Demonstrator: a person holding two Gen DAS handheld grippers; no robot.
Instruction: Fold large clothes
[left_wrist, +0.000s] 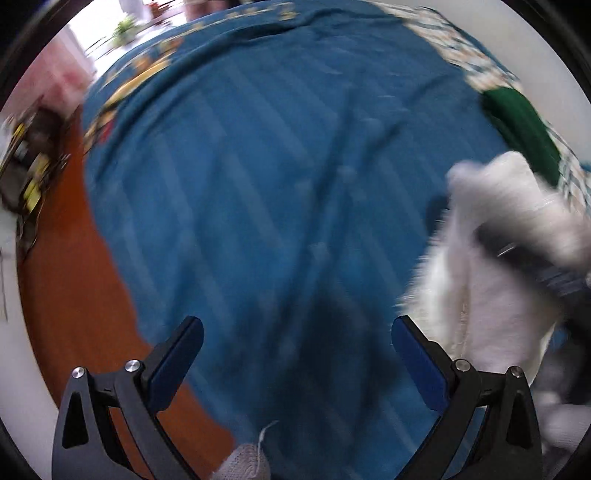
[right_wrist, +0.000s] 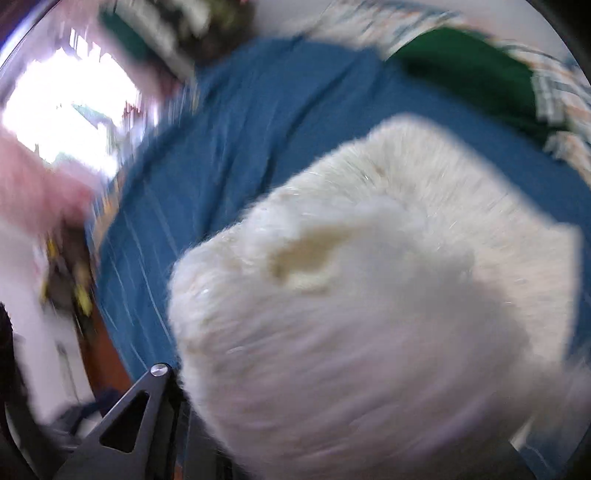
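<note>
The white fluffy garment (right_wrist: 369, 295) hangs bunched over the blue bedspread (left_wrist: 258, 184), seemingly grasped by the right tongs (left_wrist: 524, 254). It looks soft, bulky and light; best gripped at a hem or shoulder edge. The left tongs (left_wrist: 297, 358) are released, empty.

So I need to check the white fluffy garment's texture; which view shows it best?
The right wrist view: the white fluffy garment fills most of the frame, though blurred. The left wrist view shows only a bunched part at its right edge.

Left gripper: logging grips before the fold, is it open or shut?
Open. The left gripper has both blue-padded fingers spread wide, with only the blue bedspread visible between them.
</note>
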